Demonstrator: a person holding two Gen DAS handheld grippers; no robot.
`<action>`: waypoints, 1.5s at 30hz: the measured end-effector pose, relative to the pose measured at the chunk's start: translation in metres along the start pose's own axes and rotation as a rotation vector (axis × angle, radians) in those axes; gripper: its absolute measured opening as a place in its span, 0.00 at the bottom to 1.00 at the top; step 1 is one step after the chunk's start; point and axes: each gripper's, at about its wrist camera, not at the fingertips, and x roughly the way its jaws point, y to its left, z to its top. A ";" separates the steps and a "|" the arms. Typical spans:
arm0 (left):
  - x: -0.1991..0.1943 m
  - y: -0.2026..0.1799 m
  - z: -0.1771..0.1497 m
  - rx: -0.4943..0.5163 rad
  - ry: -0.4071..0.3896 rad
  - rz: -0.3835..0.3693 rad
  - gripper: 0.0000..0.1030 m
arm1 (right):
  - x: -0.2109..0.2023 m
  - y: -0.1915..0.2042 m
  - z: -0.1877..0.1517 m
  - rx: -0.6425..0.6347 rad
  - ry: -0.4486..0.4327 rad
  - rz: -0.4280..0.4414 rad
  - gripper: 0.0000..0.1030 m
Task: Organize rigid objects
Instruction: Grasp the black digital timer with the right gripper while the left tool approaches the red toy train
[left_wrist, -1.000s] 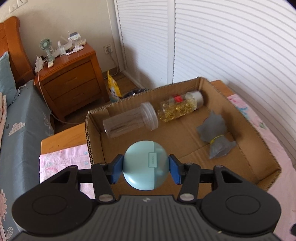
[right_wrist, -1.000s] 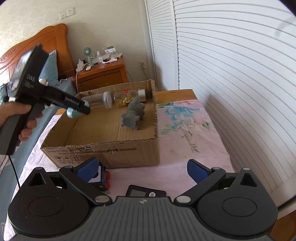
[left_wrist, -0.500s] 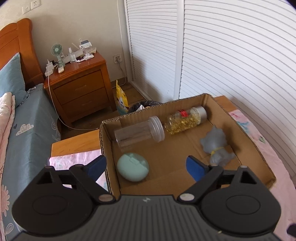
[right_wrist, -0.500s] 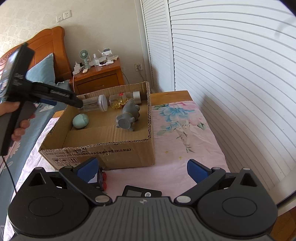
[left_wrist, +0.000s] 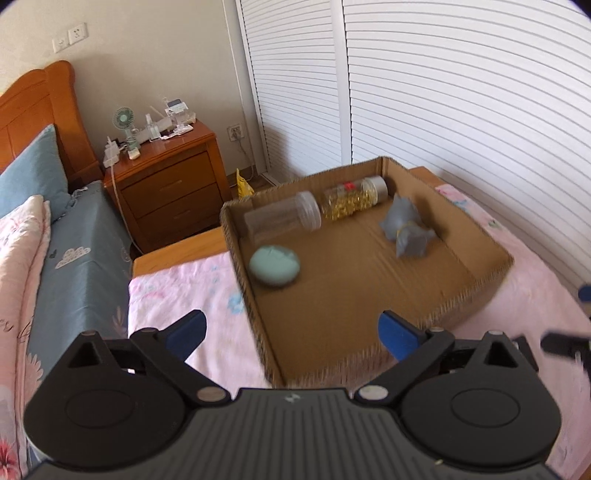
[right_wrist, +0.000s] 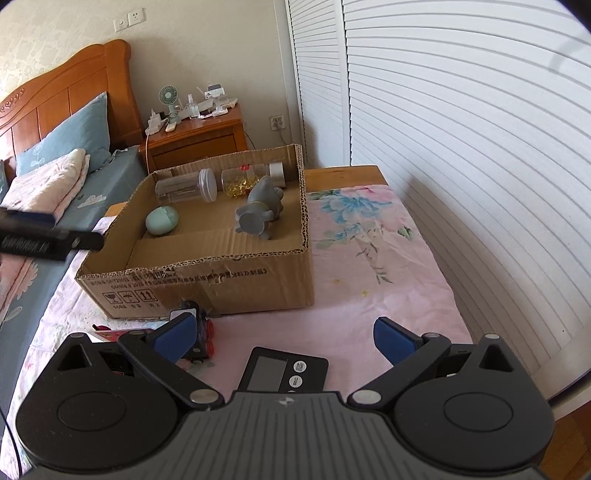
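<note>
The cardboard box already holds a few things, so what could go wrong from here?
Two jars, the clear jar and the capsule jar, lie on their sides in the cardboard box and might roll if it is bumped. The toy train sits tight against the box wall, so the open right gripper may nudge the box while reaching. The timer beside it could be knocked.

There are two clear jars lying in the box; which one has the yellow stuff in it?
The jar with the silver cap, lying nearer the box's right wall, holds the yellow capsules. The other jar, with a clear lid, sits to its left above the mint-green case.
</note>
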 end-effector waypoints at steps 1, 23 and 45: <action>-0.005 0.000 -0.007 -0.003 -0.005 0.003 0.96 | -0.001 0.000 -0.001 0.000 -0.002 0.000 1.00; 0.008 -0.019 -0.088 -0.179 0.086 -0.020 0.97 | 0.021 -0.009 -0.017 0.020 0.067 -0.060 1.00; 0.008 0.042 -0.106 -0.343 0.074 0.045 0.96 | 0.046 0.004 -0.021 -0.024 0.128 -0.088 1.00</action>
